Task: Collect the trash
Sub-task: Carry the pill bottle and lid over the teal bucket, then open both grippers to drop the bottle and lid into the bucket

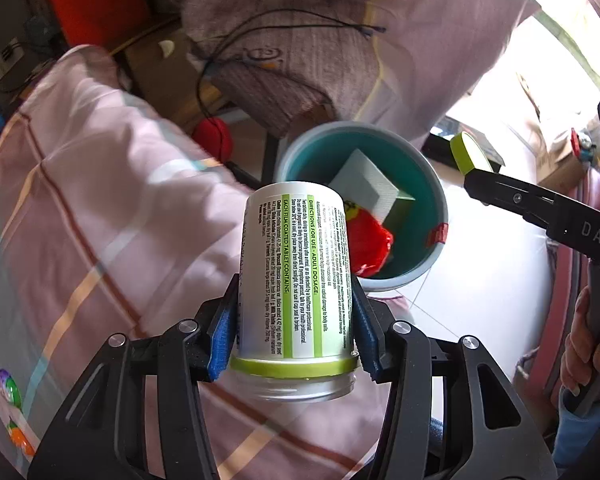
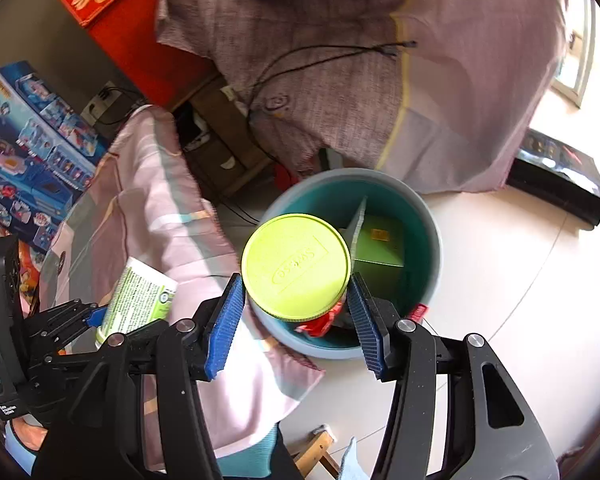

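Observation:
My left gripper (image 1: 296, 320) is shut on a white supplement bottle (image 1: 296, 276) with a green label; its cap is off and its open neck faces the camera. The bottle is held over the pink bedding, short of the teal bin (image 1: 420, 184). My right gripper (image 2: 296, 312) is shut on the bottle's lime-green lid (image 2: 296, 266), held above the near rim of the bin (image 2: 428, 216). The bin holds a green and white box (image 2: 380, 252) and a red wrapper (image 1: 370, 246). The lid (image 1: 470, 154) and bottle (image 2: 138, 300) also show in the opposite views.
A pink checked blanket (image 1: 100, 220) lies at the left. A grey-pink cloth (image 2: 320, 80) with a black cable hangs behind the bin. White floor tiles (image 2: 500, 300) lie to the right. A toy box (image 2: 32, 152) stands at the left and a dark box (image 2: 560, 176) at the right.

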Available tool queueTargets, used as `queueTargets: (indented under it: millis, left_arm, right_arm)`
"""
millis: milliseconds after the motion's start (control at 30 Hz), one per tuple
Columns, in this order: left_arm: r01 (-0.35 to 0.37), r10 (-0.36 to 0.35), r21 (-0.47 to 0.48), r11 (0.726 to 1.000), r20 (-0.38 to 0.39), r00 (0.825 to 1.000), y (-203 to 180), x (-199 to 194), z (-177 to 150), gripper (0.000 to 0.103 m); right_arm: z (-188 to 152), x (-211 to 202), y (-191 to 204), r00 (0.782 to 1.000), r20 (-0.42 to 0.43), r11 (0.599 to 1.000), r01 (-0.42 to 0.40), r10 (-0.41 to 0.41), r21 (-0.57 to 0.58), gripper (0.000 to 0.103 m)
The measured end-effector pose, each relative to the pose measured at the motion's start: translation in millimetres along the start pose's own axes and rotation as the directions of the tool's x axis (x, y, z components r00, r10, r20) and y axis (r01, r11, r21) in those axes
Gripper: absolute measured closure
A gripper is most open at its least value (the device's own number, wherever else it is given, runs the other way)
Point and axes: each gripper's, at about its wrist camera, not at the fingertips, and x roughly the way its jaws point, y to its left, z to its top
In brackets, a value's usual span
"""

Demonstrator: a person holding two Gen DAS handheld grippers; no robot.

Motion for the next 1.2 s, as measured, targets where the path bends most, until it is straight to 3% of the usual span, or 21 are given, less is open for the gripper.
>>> queueTargets:
  millis: [267,633,800,1200]
  left_arm:
    - [0.015,-0.012,0.052,0.999,-0.054,0.998,-25.7,35.2,22.0,0.052]
    - [0.021,-0.015,0.064,0.998,-0.088,0.996,-32.1,66.5,50.0,0.051]
    - [0.013,-0.009,0.049,0.999,-0.071,0.997,-29.1,69.4,56.9,0.034]
    - [0.023,-0.023,-0.024,0.999,-0.008,1.0,0.6,42.2,41.0,0.01]
  right_arm:
    - [5.6,12.0,-26.4,0.999,-0.025,0.999,0.024,-0.024,0.029,0.052]
    - [18.2,29.6,-35.7,0.997,-0.054,0.998,0.052,-0.05,0.039,0.052]
    - [20.7,31.7,-33.1,0.996,-0.058,0.997,0.065,-0.063,0.033,0.052]
    - [21.9,46.7,-14.2,0.993,-0.089,0.997,0.077,-0.078,-0.005,0.052]
